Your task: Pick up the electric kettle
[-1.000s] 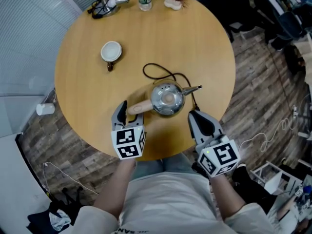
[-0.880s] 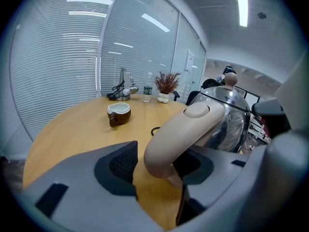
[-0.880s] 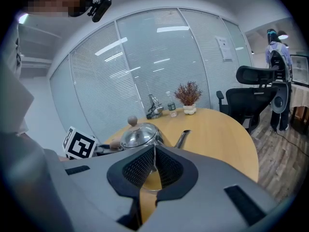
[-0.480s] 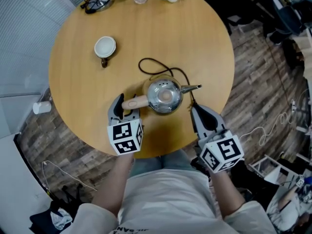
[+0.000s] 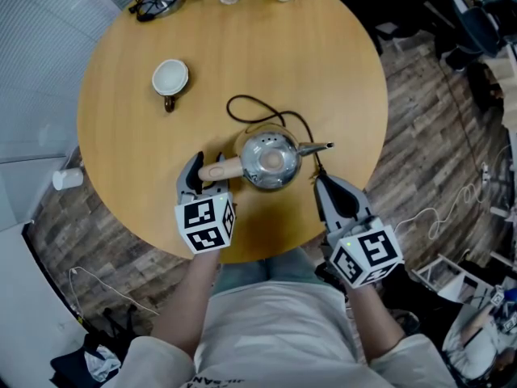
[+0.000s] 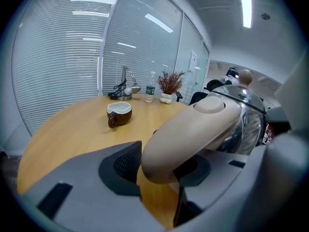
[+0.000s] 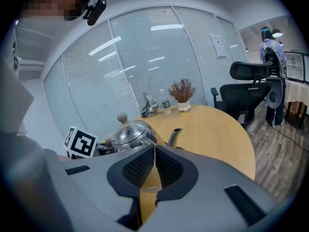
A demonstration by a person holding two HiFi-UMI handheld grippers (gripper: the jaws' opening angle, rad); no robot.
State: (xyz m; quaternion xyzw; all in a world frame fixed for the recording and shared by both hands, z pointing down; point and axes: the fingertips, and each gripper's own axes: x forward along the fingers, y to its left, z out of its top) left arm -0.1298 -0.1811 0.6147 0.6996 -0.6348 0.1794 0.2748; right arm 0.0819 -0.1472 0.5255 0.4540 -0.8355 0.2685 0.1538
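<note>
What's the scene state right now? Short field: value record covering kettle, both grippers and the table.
kettle: steel electric kettle, upright on the round wooden table, not lifted
handle: beige handle, between the left jaws
left gripper: left gripper, jaws closing around the handle
right gripper: right gripper, jaws together, nothing between them, just short of the kettle
cord: black cord, looped behind the kettle
other: brown cup, apart from the kettle
</note>
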